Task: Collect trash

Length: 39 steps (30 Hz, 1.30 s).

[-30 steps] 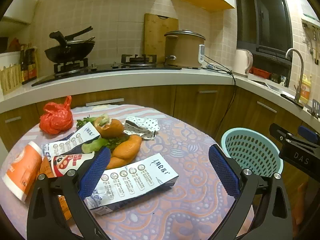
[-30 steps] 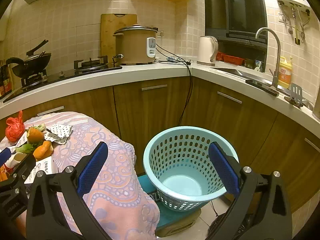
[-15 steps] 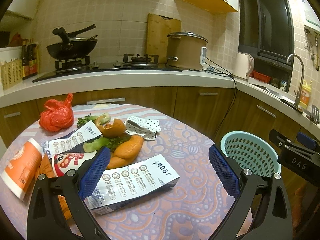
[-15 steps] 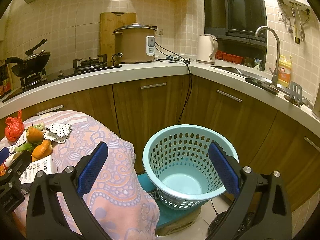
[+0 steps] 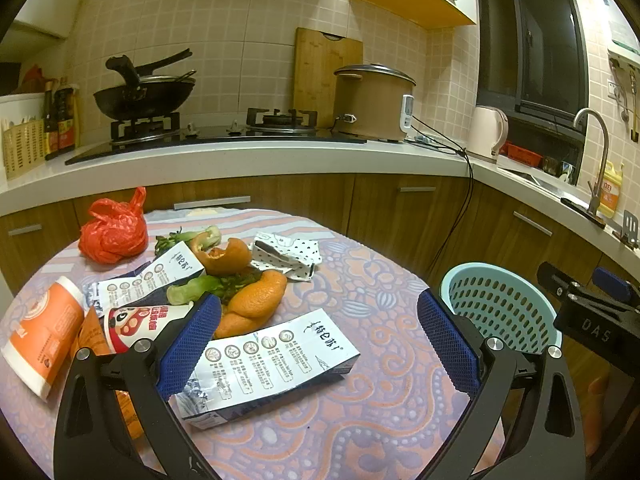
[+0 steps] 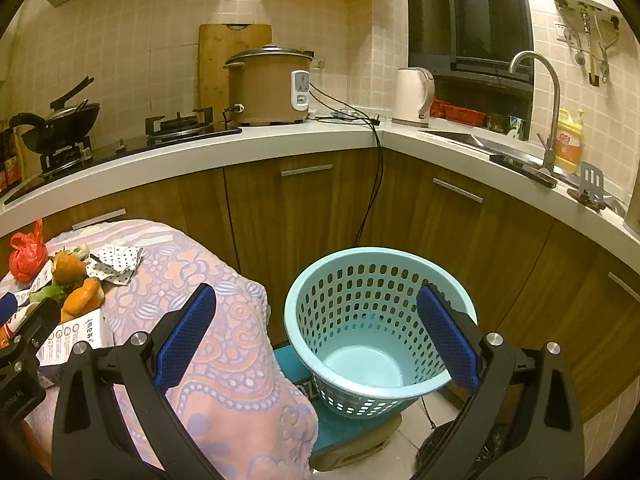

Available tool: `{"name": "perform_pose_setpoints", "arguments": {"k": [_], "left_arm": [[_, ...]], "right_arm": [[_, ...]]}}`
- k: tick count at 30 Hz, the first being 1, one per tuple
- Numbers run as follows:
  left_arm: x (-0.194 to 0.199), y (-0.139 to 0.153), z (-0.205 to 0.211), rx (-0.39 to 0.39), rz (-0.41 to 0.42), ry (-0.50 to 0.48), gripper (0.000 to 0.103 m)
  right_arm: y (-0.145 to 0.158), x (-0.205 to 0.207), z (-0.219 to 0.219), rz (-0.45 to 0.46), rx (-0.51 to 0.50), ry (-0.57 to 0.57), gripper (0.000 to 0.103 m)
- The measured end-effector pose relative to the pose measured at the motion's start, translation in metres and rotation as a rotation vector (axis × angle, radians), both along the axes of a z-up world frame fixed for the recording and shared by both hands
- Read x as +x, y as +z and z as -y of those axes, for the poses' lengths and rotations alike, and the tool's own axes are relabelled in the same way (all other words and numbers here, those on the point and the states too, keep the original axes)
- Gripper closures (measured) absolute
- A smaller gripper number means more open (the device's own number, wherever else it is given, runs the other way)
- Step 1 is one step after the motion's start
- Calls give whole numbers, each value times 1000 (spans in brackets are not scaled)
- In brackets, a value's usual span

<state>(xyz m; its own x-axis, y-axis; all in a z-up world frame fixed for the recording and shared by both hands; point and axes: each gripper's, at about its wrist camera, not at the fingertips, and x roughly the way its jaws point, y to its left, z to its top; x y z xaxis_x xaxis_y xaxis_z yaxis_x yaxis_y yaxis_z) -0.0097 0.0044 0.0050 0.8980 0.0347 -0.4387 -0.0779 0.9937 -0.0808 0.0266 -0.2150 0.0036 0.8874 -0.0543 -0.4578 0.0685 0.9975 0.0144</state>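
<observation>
Trash lies on a round table with a patterned cloth [image 5: 360, 420]: a flattened white carton [image 5: 276, 356], orange peel [image 5: 256, 300], a red plastic bag [image 5: 110, 232], a spotted wrapper [image 5: 286, 254], an orange cup [image 5: 40, 336] and green scraps [image 5: 192, 290]. My left gripper [image 5: 318, 344] hovers open over the near carton, holding nothing. A light blue perforated basket [image 6: 372, 320] stands on the floor right of the table. My right gripper [image 6: 316, 334] is open in front of the basket, empty. The right gripper also shows in the left wrist view at the right edge [image 5: 592, 300].
Wooden cabinets and a white counter [image 5: 280, 156] curve behind the table, carrying a wok, a gas hob, a rice cooker [image 5: 372, 102], a kettle and a sink tap. A black cable hangs down the cabinet front near the basket. The basket rests on a teal block [image 6: 352, 432].
The left gripper has risen and tilted slightly, so the table and trash sit lower in its view. The right view has shifted a little. Both stay open and nothing was picked up.
</observation>
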Motion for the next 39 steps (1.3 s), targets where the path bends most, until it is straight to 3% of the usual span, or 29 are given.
{"name": "perform_pose_setpoints", "arguments": {"k": [39], "left_arm": [[-2,0,-1,0,6,0,8]], "right_arm": [[-4,1,-8,-25,-14,15,8]]}}
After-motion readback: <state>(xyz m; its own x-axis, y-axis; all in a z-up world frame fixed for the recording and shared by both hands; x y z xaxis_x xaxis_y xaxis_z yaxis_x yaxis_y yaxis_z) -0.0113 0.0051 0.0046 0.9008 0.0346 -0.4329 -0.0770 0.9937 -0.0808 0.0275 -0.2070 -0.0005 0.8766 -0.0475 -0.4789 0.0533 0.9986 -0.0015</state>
